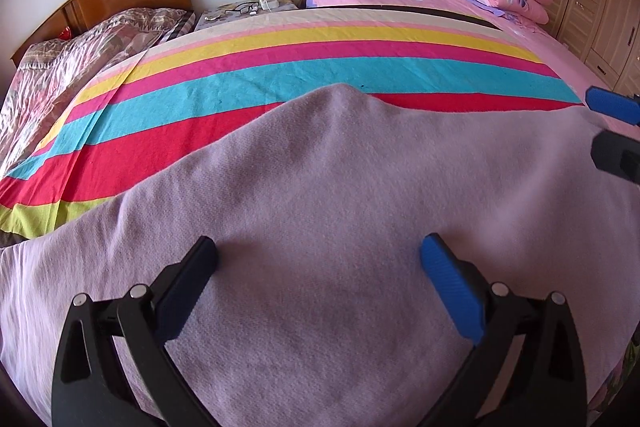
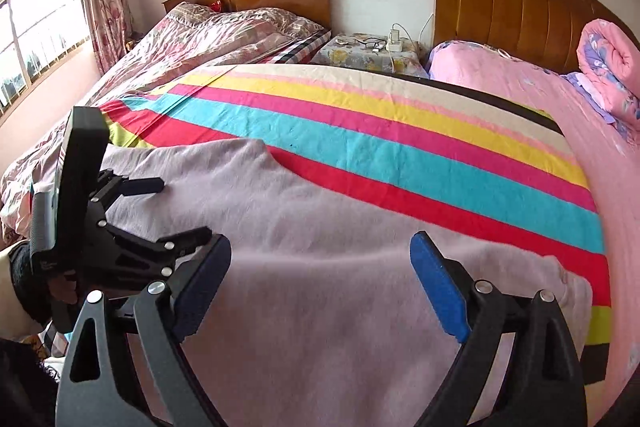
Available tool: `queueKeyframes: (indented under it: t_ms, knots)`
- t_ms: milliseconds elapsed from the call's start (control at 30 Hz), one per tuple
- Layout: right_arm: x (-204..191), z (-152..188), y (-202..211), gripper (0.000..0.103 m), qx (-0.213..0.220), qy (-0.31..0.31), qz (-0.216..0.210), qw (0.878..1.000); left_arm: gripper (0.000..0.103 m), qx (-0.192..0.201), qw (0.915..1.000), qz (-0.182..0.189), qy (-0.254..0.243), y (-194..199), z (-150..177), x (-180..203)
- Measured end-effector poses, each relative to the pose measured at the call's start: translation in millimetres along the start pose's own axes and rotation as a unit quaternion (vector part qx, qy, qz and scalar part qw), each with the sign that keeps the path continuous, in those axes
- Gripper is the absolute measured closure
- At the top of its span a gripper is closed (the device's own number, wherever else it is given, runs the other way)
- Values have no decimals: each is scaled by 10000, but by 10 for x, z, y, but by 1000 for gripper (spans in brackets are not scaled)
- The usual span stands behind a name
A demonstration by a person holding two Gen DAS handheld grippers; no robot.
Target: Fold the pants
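We see the pants (image 1: 340,227) as one broad lilac sheet of fabric lying flat on the bed (image 2: 592,131), over the near end of the striped blanket (image 1: 280,83), with their far edge rising to a small hump against the red stripe. Their near part runs off the bottom of both views, so we cannot make out legs or waistband, nor how far they reach toward the bed's near edge. At the bed's right side, the right wrist view shows the pants ending just short of the blanket's green and dark bands.

Our left tool (image 1: 320,275) points steeply down at the fabric with its black and blue fingers spread wide and nothing between them; whether the tips touch the cloth we cannot tell. In the right wrist view the left tool (image 2: 156,211) shows from the side at the left edge, its fingers hard to separate, and the hand (image 2: 24,279) holding it is cut off by the frame and mostly hidden behind the handle.

Our right tool (image 2: 320,267) also tilts down over the pants, jaws wide apart and empty. In the left wrist view only its two fingertips (image 1: 612,105) poke in at the right edge.
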State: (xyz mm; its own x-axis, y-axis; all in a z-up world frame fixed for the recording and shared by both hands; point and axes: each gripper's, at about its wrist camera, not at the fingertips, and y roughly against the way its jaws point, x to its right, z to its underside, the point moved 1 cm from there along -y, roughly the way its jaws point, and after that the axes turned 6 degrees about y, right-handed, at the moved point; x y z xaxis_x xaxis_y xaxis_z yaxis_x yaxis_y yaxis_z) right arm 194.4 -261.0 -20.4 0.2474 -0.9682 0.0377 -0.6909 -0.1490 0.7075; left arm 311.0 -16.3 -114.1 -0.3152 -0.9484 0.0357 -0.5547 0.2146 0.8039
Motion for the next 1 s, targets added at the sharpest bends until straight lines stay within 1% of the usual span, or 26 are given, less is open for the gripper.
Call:
queueKeyframes:
  t_ms: [67,100,133,200,267,300,333,400,433,467,500,533,567,633,667,700,733,767,867,933,1000]
  knots:
    - [54,-144,-270,15,-234,-24,-124,9996,1,0,10000,2,2,1,3,-1]
    - [55,-193,-401,15,-330,5,-256,9991,1,2,10000,4,10,-6,-4,-9]
    - [42,-239,-509,15,-369,31,-501,9981,1,2,10000,6,15,-8,-6,-10]
    - [-21,-344,-708,16,-378,35,-1145,9927,1,5,10000,6,22,-11,-9,-7]
    - [-109,-466,-887,17,-427,37,-1584,9864,1,20,10000,-34,79,9,-4,-27]
    - [-168,-527,-962,21,-477,53,-1742,9835,2,47,9998,-135,172,52,9,-51]
    - [-236,-581,-1022,23,-533,100,-1832,9816,2,99,9993,-199,303,125,28,-78]
    - [-375,-676,-1124,24,-641,276,-1964,9780,2,229,9986,68,464,287,62,-171]
    - [-447,-713,-1182,24,-699,383,-1998,9766,2,269,9985,59,476,346,77,-222]
    - [-525,-742,-1252,26,-788,489,-1994,9755,2,298,9983,-66,487,388,88,-284]
    - [-592,-759,-1326,30,-899,583,-1938,9752,2,310,9981,-169,504,413,93,-353]
    - [-639,-769,-1392,32,-997,672,-1853,9753,2,288,9980,-206,527,418,95,-429]
    - [-677,-761,-1445,38,-1067,755,-1782,9753,2,246,9978,-243,567,407,104,-503]
    - [-717,-774,-1461,43,-992,788,-1784,9758,2,157,9967,-358,708,370,139,-648]
    - [-718,-774,-1458,53,-979,719,-1779,9765,2,98,9962,-357,789,337,171,-711]
    - [-717,-773,-1431,73,-902,689,-1664,9795,2,40,9958,-317,855,302,198,-759]
    - [-735,-781,-1382,81,-787,758,-1448,9834,2,12,9955,-272,906,274,219,-790]
    - [-766,-793,-1337,85,-733,829,-1325,9850,2,26,9954,-247,924,267,222,-804]
    - [-804,-876,-1296,88,-706,839,-912,9898,1,41,9960,-325,834,241,233,-757]
    - [-803,-914,-1373,89,-807,835,-704,9907,1,25,9963,-378,771,229,240,-726]
    - [-806,-907,-1471,90,-880,802,-541,9914,1,32,9963,-344,792,224,244,-708]
